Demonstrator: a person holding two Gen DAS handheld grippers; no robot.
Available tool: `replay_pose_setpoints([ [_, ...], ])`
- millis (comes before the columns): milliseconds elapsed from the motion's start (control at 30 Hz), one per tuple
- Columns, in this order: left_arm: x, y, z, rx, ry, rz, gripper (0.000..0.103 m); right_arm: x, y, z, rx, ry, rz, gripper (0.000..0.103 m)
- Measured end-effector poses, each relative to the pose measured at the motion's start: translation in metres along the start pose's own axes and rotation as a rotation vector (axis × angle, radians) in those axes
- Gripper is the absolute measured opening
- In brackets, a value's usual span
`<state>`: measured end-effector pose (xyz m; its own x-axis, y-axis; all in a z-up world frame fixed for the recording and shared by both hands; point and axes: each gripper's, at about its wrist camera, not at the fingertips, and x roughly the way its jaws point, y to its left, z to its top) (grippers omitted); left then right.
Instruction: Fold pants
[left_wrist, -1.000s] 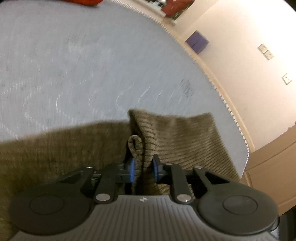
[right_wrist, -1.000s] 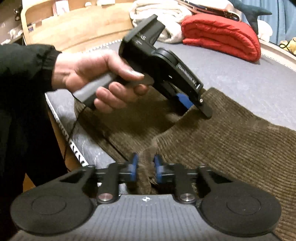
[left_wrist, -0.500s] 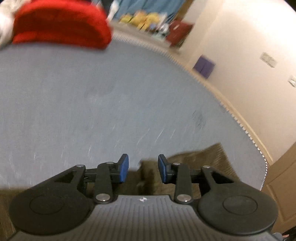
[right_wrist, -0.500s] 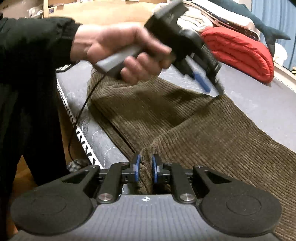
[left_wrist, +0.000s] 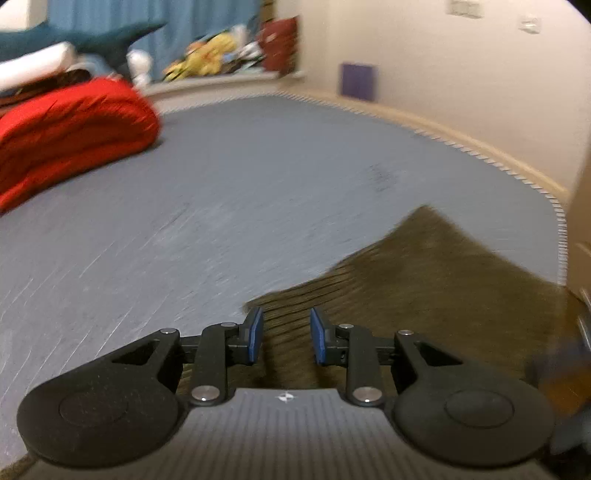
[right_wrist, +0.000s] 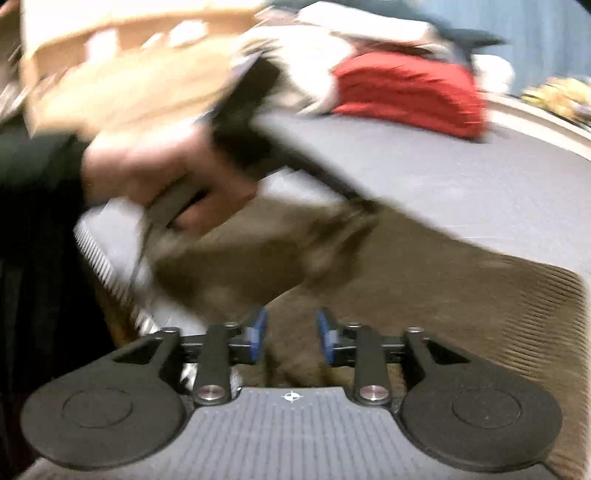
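Brown corduroy pants (right_wrist: 461, 295) lie spread flat on the grey mattress (left_wrist: 258, 177), along its near edge and reaching toward the near right corner in the left wrist view. Left tongs (left_wrist: 284, 339): blue pads apart, jaws have just been closing a little, nothing pinched; the fabric shows in the gap below them but the pads stand clear of it. Right tongs (right_wrist: 291, 336): pads apart, jaws have just been opening, cloth lies under and between them, not clamped. In the right wrist view the person's left hand (right_wrist: 159, 173), dark sleeve (right_wrist: 40, 162) at the wrist, grips the handle of the other tool above the pants near the mattress's left edge; heavily blurred, so its tip against the cloth cannot be judged. A red folded quilt (left_wrist: 66, 136) sits at the far left of the mattress, well apart from the pants. Blue curtain (left_wrist: 207, 29) and cream wall (left_wrist: 461, 81) beyond the bed.
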<state>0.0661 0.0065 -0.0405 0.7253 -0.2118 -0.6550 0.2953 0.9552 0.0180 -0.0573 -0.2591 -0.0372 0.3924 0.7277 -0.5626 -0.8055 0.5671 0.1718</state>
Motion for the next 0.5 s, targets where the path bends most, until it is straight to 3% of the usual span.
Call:
replay_pose_setpoints([
  [67, -0.008, -0.011, -0.003, 0.026, 0.005, -0.05, 0.031, -0.02, -0.021, 0.004, 0.127, -0.071, -0.099, 0.059],
  [133, -0.002, -0.023, -0.01, 0.047, 0.051, -0.12, 0.032, -0.038, -0.045, 0.002, 0.265, -0.127, -0.225, 0.068],
  [200, 0.018, -0.022, -0.028, 0.081, 0.186, -0.154, 0.038, -0.054, -0.07, -0.007, 0.423, -0.157, -0.375, 0.07],
  [233, 0.033, -0.02, -0.042, 0.102, 0.281, -0.124, 0.052, -0.057, -0.081, -0.012, 0.486, -0.144, -0.449, 0.07],
  [267, 0.035, -0.015, -0.049, 0.071, 0.268, -0.107, 0.063, -0.06, -0.092, -0.018, 0.539, -0.122, -0.513, 0.071],
  [333, 0.031, -0.005, -0.044, -0.005, 0.282, -0.111, 0.062, -0.062, -0.112, -0.03, 0.643, -0.075, -0.598, 0.071],
  [433, 0.009, -0.005, -0.031, -0.012, 0.199, -0.092, 0.062, -0.06, -0.131, -0.044, 0.761, -0.029, -0.62, 0.073],
  [500, 0.0, -0.009, -0.029, -0.008, 0.163, -0.088, 0.062, -0.056, -0.138, -0.049, 0.803, 0.002, -0.613, 0.081],
])
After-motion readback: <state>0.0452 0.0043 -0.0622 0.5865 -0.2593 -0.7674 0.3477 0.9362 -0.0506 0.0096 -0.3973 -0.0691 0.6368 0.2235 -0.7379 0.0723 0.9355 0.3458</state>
